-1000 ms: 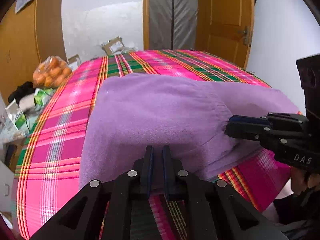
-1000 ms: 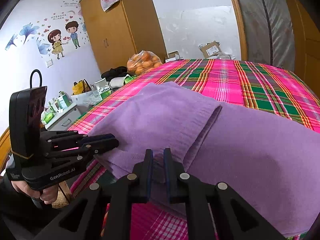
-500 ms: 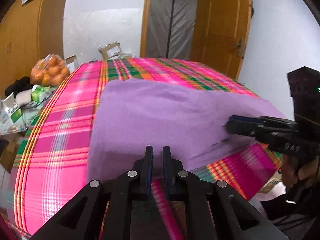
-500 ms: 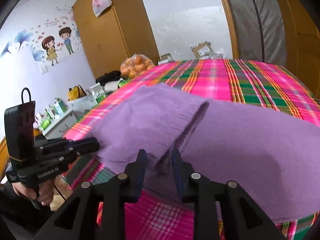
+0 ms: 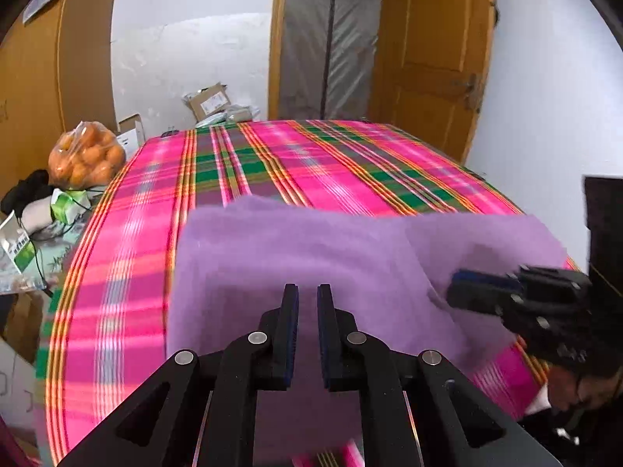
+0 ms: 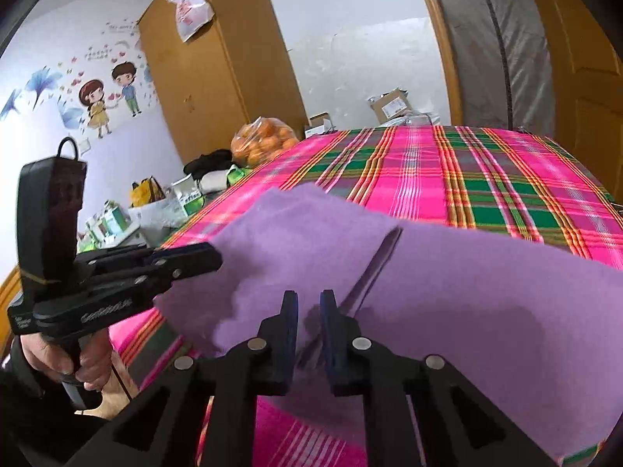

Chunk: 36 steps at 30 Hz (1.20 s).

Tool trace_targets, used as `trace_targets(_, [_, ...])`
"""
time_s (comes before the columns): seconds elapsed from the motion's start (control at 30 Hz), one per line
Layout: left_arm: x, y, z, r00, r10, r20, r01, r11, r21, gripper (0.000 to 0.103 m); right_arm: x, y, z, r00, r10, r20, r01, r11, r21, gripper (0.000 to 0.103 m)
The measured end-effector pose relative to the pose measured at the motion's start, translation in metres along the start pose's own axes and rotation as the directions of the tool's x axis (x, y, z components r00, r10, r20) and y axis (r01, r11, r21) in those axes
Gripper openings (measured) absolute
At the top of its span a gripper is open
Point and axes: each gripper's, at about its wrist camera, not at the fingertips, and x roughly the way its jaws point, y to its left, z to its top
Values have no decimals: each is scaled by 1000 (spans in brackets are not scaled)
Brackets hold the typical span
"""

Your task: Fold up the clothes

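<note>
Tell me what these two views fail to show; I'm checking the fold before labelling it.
- Purple cloth, near edge: left wrist view, hidden behind the left tongs.
- Its right side: right wrist view, cut off by the frame edge.
- Plaid sheet: left wrist view, stripes blurred.

purple garment: fuzzy matt fleece | bedspread: woven plaid cloth | door: glossy wood

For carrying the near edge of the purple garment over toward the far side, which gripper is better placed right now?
Neither clearly: it looks like a two-gripper lift. The left gripper and the right gripper each pinch the purple garment at its near edge. The right's jaws have just closed on the cloth, so the left's grip seems more settled.
</note>
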Motion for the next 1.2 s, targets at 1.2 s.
trace_targets(1.2, [106, 51, 50, 965, 212, -152, -213, 977, 7, 10, 94, -69, 48, 989, 40, -144, 0, 963, 269, 0])
